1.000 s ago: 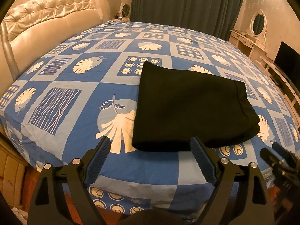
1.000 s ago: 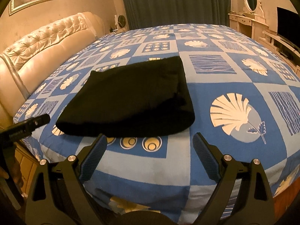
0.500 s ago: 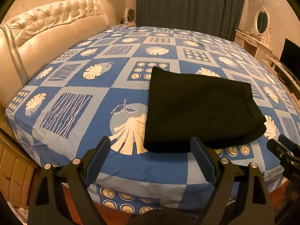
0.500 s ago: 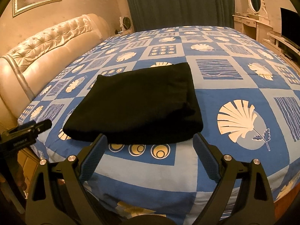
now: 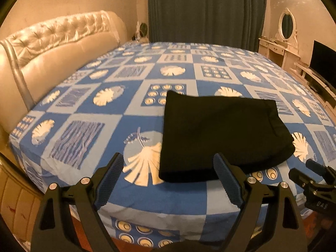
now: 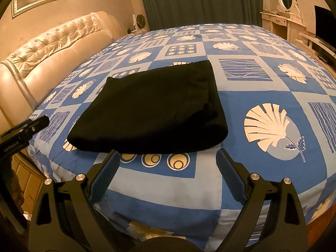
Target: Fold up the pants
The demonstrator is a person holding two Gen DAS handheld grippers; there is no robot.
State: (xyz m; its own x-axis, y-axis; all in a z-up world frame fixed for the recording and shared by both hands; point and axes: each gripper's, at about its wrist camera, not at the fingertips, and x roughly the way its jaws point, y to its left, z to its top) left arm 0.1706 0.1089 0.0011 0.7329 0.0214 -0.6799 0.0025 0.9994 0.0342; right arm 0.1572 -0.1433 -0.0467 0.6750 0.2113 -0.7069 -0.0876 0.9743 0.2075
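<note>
Black pants [image 5: 222, 134] lie folded into a flat rectangle on the blue patterned bedspread [image 5: 134, 109], near the bed's front edge. My left gripper [image 5: 168, 163] hovers open above that edge, just short of the pants' near left corner, with nothing between its fingers. In the right wrist view the same folded pants [image 6: 153, 109] lie ahead, and my right gripper [image 6: 168, 157] stands open just short of their near edge, holding nothing. The right gripper's tip [image 5: 313, 166] shows at the lower right of the left wrist view; the left gripper's finger [image 6: 27, 128] pokes in at the left of the right wrist view.
A cream tufted headboard [image 5: 58, 40] runs along the bed's left side. Dark curtains [image 5: 205, 10] hang behind the bed. A white dressing table with an oval mirror [image 5: 286, 24] and a dark screen [image 5: 323, 61] stand at the right. The bed's front edge drops off beneath both grippers.
The left wrist view has tilted upward a little, so more wall and curtain show and the pants sit lower. The right gripper has stayed where it was. The pants have not moved.
</note>
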